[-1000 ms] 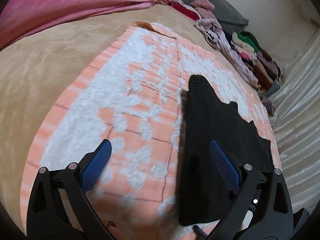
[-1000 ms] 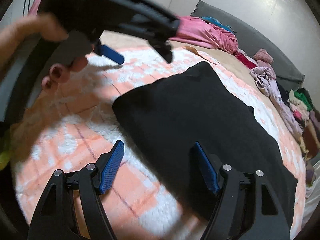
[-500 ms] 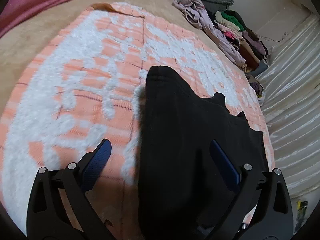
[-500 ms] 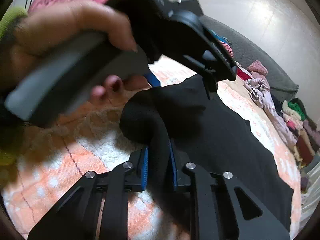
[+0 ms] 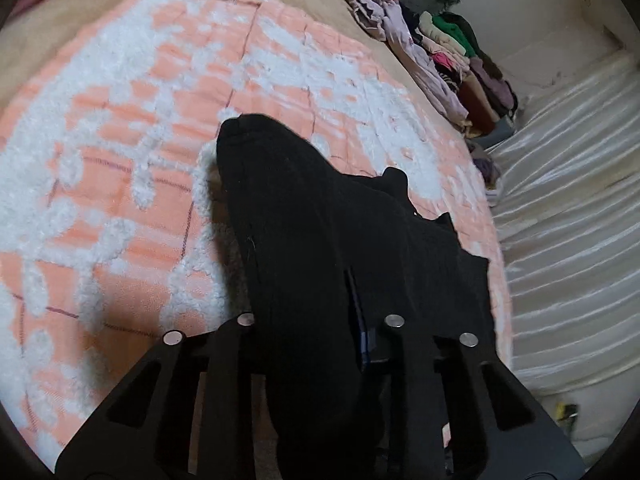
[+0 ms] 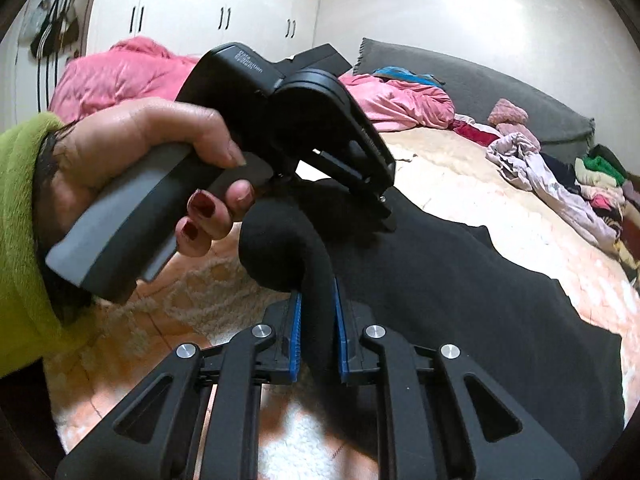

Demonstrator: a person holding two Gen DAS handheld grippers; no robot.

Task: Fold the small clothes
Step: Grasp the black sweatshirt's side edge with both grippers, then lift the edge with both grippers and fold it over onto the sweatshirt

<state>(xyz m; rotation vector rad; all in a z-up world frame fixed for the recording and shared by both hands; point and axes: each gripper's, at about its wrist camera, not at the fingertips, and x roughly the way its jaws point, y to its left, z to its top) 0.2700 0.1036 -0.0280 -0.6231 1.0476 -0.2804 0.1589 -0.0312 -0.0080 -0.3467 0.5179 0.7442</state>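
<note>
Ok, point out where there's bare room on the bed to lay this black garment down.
Free: the peach-and-white blanket left of the black garment, up to the tan bedspread. Crowded: the clothes pile along the far right edge and the pink bedding at the head.

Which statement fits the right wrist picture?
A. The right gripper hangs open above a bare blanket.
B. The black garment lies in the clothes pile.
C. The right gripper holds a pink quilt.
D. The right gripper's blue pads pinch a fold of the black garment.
D: the right gripper has its blue pads pressed on either side of a raised fold of the black garment.
</note>
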